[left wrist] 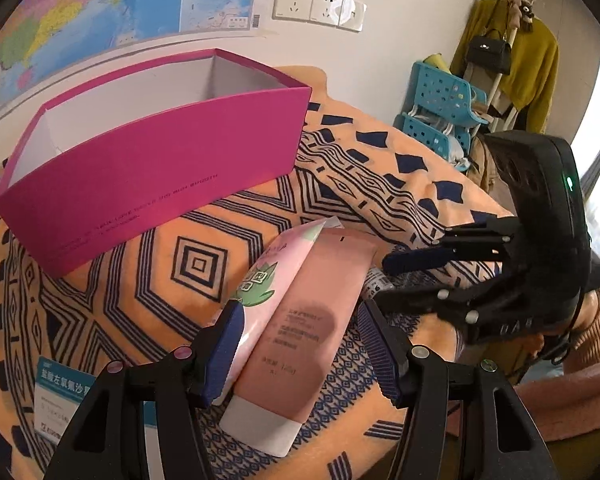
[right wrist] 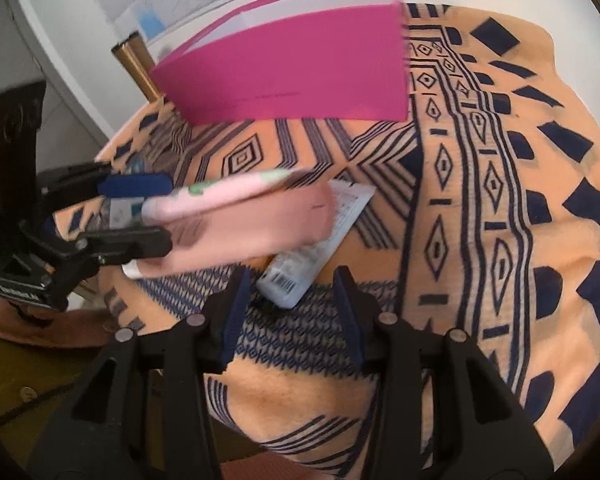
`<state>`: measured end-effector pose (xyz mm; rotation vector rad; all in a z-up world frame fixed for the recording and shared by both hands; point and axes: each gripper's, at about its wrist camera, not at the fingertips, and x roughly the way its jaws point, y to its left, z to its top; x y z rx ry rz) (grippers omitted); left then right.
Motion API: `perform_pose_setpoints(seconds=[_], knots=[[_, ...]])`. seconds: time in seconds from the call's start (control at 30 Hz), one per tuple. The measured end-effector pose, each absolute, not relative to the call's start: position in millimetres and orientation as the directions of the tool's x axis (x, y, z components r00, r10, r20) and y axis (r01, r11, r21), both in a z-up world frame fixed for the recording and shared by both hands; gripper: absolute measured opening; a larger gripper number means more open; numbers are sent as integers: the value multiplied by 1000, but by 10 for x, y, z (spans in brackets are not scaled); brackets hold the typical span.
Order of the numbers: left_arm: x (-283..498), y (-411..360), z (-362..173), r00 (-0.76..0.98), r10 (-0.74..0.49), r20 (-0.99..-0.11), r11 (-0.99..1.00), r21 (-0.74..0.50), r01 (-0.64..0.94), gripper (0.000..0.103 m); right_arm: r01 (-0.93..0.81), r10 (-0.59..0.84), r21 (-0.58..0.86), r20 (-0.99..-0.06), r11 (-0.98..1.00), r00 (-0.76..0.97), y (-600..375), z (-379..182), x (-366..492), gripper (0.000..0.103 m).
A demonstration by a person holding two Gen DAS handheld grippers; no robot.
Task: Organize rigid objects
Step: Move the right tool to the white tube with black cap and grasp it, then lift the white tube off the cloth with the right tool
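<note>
I see my left gripper [left wrist: 300, 344] part open around two pink tubes [left wrist: 300, 320]; one blue pad [left wrist: 226, 344] touches the paler tube, the other stands apart, so I cannot tell if it grips. My right gripper [right wrist: 290, 308] is part open with nothing between its pads, just above a white tube [right wrist: 320, 240] on the orange patterned cloth [right wrist: 480, 200]. The magenta box [left wrist: 160, 160] stands open behind, near the wall.

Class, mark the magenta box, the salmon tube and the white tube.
magenta box [left wrist: 160, 168], left wrist view, front wall.
salmon tube [left wrist: 320, 320], left wrist view, mid body.
white tube [right wrist: 300, 272], right wrist view, lower body.
</note>
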<state>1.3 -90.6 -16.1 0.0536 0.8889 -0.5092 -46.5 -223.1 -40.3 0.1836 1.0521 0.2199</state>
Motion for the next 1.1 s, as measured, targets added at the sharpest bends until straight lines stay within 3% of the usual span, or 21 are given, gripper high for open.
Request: perform_pose_setpoints(seconds=[0.17,0.27,0.5,0.87,1.1], knots=[[66,-866,-212,524,-382,-761,893,-159,420,60,-96,159,129,-860,987,485,-2151,-477,-463,45],[79,-851,-224,529,-381,-759,895,-158,418,60,-63,118,100,-862,993,494,-2282,-472,-454,27],[162,-884,-244,512,-387,-767,887,-157,435,61,-1,98,114,-847,993,523,-2689,-466,-323,28],[385,-793,-317,476,-417,-774,888,-235,396,61,-77,165,147,-828,986,536,-2616,-376,83,27],[476,-753,-320,474,-436,-765,885,-268,381,61,34,228,300,-790,953,569,-2679,-224,142,29]])
